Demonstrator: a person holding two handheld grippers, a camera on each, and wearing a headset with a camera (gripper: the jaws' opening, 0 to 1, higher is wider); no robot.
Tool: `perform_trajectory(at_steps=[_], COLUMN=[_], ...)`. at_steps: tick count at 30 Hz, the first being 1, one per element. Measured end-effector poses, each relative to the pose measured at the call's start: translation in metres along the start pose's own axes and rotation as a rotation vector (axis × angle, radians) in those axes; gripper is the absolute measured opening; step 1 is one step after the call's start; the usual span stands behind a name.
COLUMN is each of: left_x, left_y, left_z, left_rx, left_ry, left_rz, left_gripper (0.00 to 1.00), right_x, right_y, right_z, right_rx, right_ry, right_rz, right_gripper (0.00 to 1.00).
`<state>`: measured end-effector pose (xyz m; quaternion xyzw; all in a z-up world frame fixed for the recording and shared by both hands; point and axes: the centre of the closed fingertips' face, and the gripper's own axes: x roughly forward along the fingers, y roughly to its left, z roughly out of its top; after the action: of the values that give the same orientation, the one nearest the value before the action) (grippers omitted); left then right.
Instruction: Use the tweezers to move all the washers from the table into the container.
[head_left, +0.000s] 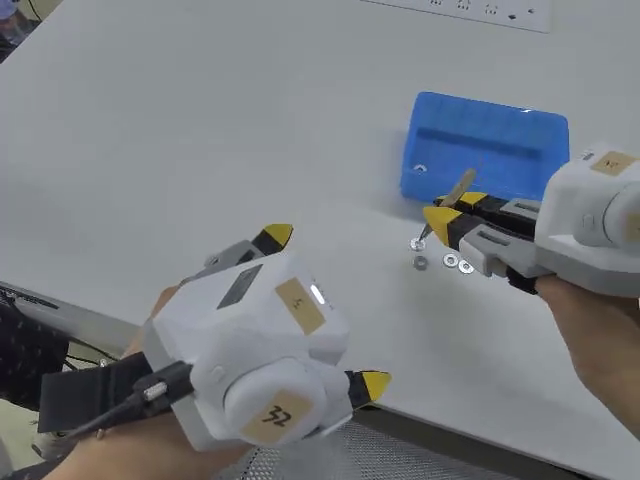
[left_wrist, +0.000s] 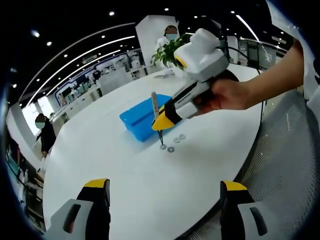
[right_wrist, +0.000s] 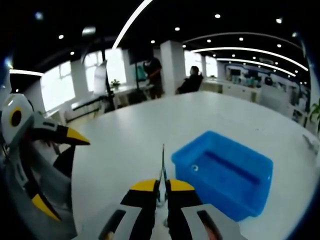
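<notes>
My right gripper (head_left: 450, 212) is shut on thin tweezers (head_left: 430, 225), whose tip points down at a washer (head_left: 418, 244) on the white table. Three more washers (head_left: 450, 262) lie just beside it. The blue container (head_left: 487, 148) stands right behind them with one washer (head_left: 419, 169) inside. In the right gripper view the jaws (right_wrist: 162, 186) pinch the tweezers (right_wrist: 163, 162), and the container (right_wrist: 225, 170) sits ahead to the right. My left gripper (head_left: 325, 310) is open and holds nothing near the table's front edge. Its view shows the washers (left_wrist: 171, 149) and container (left_wrist: 142, 120) ahead.
The white table (head_left: 200, 120) stretches wide to the left and back. Its front edge (head_left: 480, 425) runs close under my left gripper. A power strip (head_left: 470, 10) lies at the far edge. People stand far off in the room.
</notes>
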<state>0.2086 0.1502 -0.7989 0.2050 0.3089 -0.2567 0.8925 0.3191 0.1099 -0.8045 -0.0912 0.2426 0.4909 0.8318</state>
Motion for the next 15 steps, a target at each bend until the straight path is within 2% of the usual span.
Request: perform_trajectory(at_steps=[5, 11, 15], left_x=[0.0000, 0.0002, 0.0004], left_y=[-0.0004, -0.0001, 0.0002], left_z=[-0.0012, -0.0014, -0.0018], left_rx=[0.004, 0.005, 0.005], left_ry=[0.006, 0.008, 0.010], left_rz=[-0.002, -0.001, -0.001], left_gripper=[0.93, 0.92, 0.92], right_x=[0.0022, 0.0022, 0.0025], right_y=[-0.0006, 0.0017, 0.0027], right_z=[-0.0035, -0.0053, -0.0058], right_rx=[0.006, -0.070, -0.065], right_ry=[0.008, 0.017, 0.015], right_rz=[-0.002, -0.018, -0.013], right_gripper=[0.04, 0.03, 0.03])
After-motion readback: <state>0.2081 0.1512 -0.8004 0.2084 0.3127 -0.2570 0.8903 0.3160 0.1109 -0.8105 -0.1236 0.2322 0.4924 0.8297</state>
